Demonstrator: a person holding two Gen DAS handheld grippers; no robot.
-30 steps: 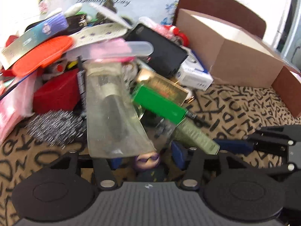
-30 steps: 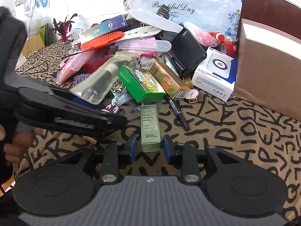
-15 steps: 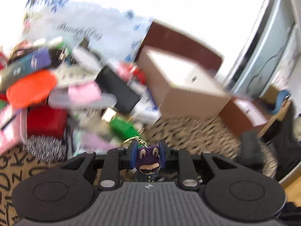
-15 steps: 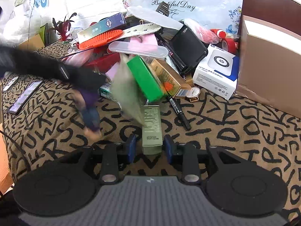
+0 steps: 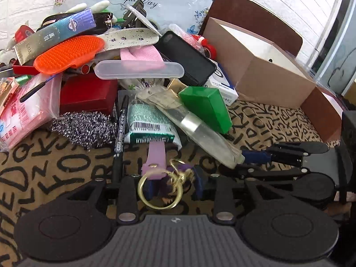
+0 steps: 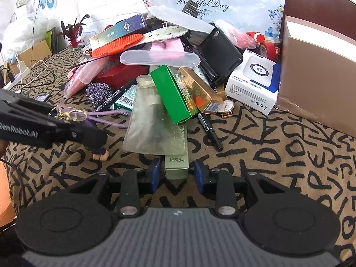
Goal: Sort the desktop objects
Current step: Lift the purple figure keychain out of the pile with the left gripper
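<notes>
Each handheld gripper has a matte black frame. Behind the fingers sits a grey ribbed housing with a small white logo at its front edge, flanked by two round black discs. Silver screw heads mark the base of each black linkage arm. The left gripper (image 5: 175, 185) and right gripper (image 6: 176, 174) both carry blue fingertip pads (image 6: 154, 173). Seen from the side, the left gripper's arm bears white lettering reading "GenRobot.AI".
</notes>
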